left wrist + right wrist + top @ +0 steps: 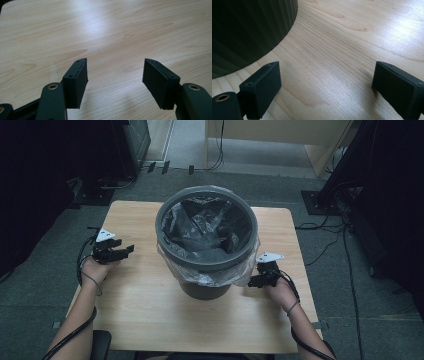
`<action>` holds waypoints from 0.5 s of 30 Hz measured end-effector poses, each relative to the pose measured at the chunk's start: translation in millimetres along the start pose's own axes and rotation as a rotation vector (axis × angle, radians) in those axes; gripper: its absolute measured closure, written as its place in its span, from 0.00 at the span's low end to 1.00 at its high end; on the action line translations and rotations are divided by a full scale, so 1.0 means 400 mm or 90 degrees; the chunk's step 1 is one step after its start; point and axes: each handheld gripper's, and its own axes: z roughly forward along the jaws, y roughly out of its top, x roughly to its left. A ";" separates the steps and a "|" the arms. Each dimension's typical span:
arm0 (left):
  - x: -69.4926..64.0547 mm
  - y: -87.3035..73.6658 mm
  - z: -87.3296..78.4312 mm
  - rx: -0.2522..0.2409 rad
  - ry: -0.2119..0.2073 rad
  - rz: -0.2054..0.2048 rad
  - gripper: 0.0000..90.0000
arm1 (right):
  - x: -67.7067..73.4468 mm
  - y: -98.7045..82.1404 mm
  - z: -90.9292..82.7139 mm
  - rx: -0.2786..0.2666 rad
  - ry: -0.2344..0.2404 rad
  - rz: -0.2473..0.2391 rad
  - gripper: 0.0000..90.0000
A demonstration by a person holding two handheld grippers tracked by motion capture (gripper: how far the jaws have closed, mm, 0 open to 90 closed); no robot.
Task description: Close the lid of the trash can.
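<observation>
My left gripper (115,82): jaws spread wide with bare wood between them, gripping nothing; low over the table's left side.
My right gripper (324,87): also wide open and empty, sitting just beside the bin's ribbed base.
Table (145,305): pale wood, bare around both hands.
Bin (206,227): grey, round, upright at the middle of the table, between my two grippers.
Liner (200,270): thin clear bag, tucked inside and folded over the rim, its skirt hanging loose down the near side.
Risk, tearing: I judge the film flimsy; a hard pinch or sideways tug could rip it.
Risk, tipping: the bin looks light, so pulling the liner from one side alone may drag or topple it.
Risk, missed grip: the skirt may slip out of jaws this wide.
</observation>
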 end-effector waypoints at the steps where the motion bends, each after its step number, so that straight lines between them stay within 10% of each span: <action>1: 0.000 -0.004 0.002 0.002 0.001 0.001 0.40 | 0.000 0.000 0.000 0.000 0.000 0.000 0.09; 15: -0.001 -0.037 0.012 0.021 0.012 -0.001 0.41 | 0.001 0.000 0.000 0.000 0.001 0.000 0.09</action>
